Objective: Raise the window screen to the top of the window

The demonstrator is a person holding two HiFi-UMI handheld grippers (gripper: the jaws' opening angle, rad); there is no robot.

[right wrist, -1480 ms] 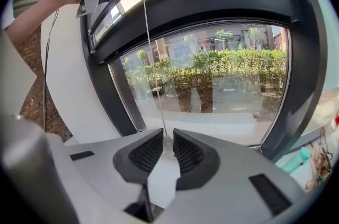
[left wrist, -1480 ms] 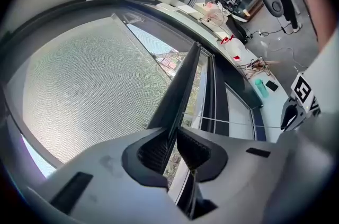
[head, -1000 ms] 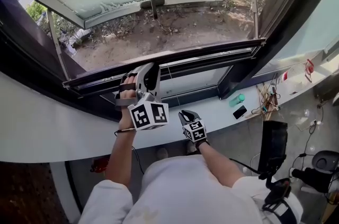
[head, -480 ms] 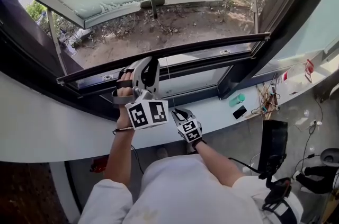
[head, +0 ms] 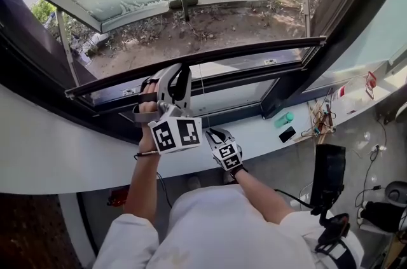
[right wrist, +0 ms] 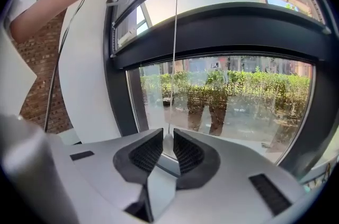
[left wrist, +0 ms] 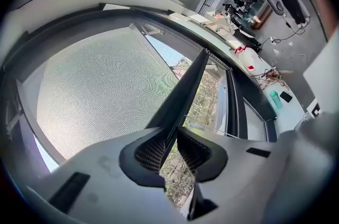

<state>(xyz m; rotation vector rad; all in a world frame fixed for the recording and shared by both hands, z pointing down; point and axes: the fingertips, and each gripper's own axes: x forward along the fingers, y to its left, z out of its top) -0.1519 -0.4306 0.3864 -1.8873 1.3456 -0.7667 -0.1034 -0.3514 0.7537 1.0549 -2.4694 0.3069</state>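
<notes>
Window frame: we judge its top to lie well above the grippers.
Window screen: mesh sits above its bottom bar, which lies crosswise, low in the opening.
Left gripper: clamped on that bar, left of centre.
Right gripper: lower, closed on the pull cord knob.
Coming move: we judge a straight upward lift.
</notes>
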